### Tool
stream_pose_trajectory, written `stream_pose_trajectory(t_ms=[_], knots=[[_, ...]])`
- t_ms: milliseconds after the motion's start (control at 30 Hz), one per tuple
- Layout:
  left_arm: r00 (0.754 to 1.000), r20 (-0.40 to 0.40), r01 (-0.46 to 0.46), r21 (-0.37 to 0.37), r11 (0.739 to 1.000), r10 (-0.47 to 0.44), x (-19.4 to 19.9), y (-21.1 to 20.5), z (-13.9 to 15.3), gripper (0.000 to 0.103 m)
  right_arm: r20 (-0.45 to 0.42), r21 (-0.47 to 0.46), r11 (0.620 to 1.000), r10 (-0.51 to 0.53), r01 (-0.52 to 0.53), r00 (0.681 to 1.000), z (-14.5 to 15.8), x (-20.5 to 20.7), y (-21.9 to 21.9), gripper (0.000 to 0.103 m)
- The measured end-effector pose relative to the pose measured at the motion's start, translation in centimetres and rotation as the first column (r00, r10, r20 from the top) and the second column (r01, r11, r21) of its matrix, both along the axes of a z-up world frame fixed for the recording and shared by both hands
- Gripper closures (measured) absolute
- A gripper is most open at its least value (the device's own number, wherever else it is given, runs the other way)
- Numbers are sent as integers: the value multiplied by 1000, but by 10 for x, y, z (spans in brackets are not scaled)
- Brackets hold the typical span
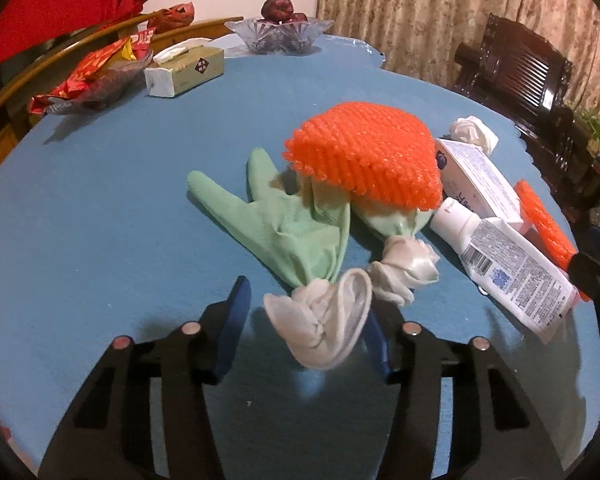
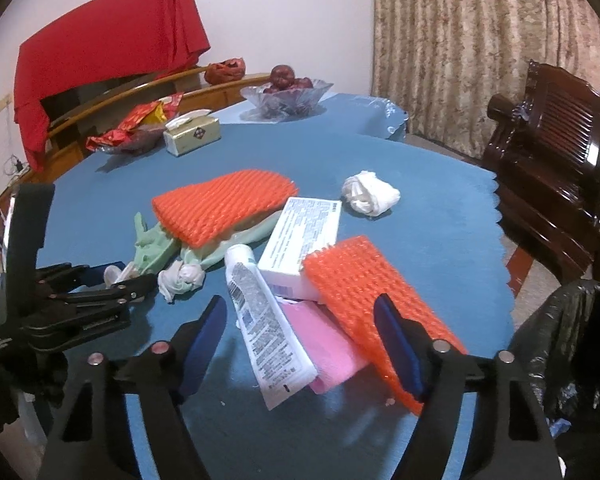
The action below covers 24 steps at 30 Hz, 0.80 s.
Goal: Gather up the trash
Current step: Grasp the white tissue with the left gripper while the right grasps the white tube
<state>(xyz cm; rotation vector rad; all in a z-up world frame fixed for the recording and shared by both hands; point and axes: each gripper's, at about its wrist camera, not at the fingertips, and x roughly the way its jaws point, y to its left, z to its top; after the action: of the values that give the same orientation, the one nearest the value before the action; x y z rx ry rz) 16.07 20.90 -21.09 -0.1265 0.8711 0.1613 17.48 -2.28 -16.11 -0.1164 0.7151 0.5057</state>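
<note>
My left gripper [image 1: 306, 312] hovers low over the blue table [image 1: 100, 240], jaws open around the rolled white cuff [image 1: 320, 320] of a green glove [image 1: 284, 228]; the left pad stands clear of it. A second green glove [image 1: 396, 264] lies beside it under an orange foam net [image 1: 364, 156]. My right gripper [image 2: 300, 304] is open over a white toothpaste tube [image 2: 260, 320], a pink sheet [image 2: 328, 344] and another orange foam net [image 2: 364, 292]. Behind them lie a toothpaste box [image 2: 304, 236] and a crumpled tissue [image 2: 370, 194]. The left gripper [image 2: 118, 278] also shows here.
A black trash bag [image 2: 572, 340] hangs off the table's right edge. At the far side stand a tissue box [image 1: 184, 66], a glass fruit bowl [image 1: 278, 32] and red snack wrappers [image 1: 96, 76]. A dark wooden chair [image 2: 552, 160] stands to the right.
</note>
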Motion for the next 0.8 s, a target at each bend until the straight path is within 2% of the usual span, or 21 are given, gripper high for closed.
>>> stream_pose_trajectory(t_ms=[167,400,467,667,800], knots=[[1000,8,22,-16,1000,-22,-4,-3,3,71,-32,-13,1000,19,-19,999,-10,4,6,37],[1000,19,-4,-22,1000,4,-17,2,8,73,-79,-42,999,26,-30,996,-25,6,11,46],[1000,20,-6,-20,1000,6,-20,3,10,73,-96,-41,998,35,-39,995,-28,5,11,51],[1000,18,-3,-6,1000,3,-30,4,14,73,-108,-18,996,83,-85,991,-25,-4,16,63],[1000,8,-5,-5,1000,5,-32,4,12,73,-116,-9,994,112,-113,987,-24,-8,22,67]])
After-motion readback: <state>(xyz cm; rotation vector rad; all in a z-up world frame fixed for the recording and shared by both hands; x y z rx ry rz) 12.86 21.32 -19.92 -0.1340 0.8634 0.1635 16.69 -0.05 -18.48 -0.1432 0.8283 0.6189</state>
